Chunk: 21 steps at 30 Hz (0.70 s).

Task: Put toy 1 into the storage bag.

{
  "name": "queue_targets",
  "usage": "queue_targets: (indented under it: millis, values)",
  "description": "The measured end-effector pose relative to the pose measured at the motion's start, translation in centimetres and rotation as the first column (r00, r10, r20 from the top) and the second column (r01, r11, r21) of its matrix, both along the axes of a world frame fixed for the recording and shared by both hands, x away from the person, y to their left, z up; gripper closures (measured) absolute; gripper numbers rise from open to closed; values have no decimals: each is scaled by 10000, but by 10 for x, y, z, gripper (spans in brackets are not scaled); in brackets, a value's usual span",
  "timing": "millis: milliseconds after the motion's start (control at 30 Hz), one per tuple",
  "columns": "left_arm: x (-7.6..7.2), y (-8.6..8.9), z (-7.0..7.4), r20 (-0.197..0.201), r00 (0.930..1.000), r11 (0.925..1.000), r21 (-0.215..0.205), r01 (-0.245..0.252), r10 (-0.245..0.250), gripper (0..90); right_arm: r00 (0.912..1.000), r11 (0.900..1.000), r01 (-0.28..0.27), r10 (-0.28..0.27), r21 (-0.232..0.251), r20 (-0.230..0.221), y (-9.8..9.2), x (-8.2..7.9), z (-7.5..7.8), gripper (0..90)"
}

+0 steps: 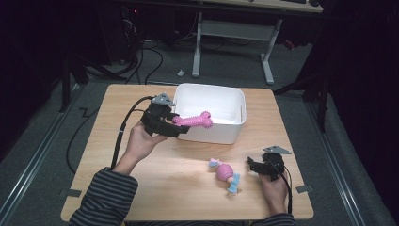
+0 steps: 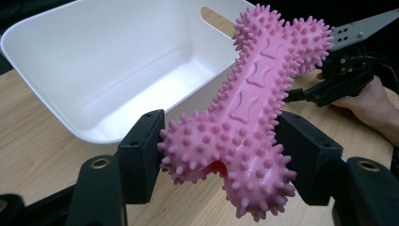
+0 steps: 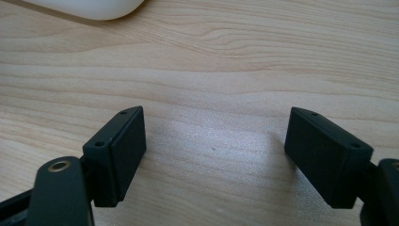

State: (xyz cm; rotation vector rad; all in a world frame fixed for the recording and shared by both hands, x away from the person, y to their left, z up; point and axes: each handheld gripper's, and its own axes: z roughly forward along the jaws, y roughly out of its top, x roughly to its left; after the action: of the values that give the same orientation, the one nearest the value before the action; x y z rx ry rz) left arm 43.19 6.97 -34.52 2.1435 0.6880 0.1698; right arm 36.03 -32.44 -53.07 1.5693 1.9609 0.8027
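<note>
Left gripper (image 2: 221, 155) clamped on unlabelled pink spiky bone (image 2: 249, 108) over white bin (image 2: 61, 28); right gripper (image 3: 214, 155) agape.

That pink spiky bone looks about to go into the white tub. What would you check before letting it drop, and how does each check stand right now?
1. Bone firmly clamped between the left gripper jaws: ok.
2. Bone above the tub opening: partly; its far end is over the rim, its gripped end outside.
3. Tub inside free of clutter: ok as far as the left gripper view shows.
4. Right gripper out of the way, jaws open over bare table: ok.
5. Other toy well apart from the tub: ok.
</note>
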Motion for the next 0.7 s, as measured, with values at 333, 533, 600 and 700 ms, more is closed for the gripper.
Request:
queue_targets:
  millis: [333, 533, 600, 700]
  values:
    - [10, -6, 14, 114, 9999, 10000, -11, -35, 35, 363, 10000, 10000, -1, 1, 1, 2, 0, 0, 0, 210]
    - [20, -14, 20, 84, 10000, 10000, -29, 11, -11, 363, 10000, 10000, -1, 1, 3, 0, 0, 0, 0, 210]
    - [21, -16, 21, 84, 10000, 10000, -4, 50, -50, 363, 10000, 10000, -2, 2, 1, 1, 0, 0, 0, 210]
    - [28, -23, 22, 78, 9999, 10000, 46, 80, -80, 363, 10000, 10000, 8, -8, 7, -1, 0, 0, 0, 210]
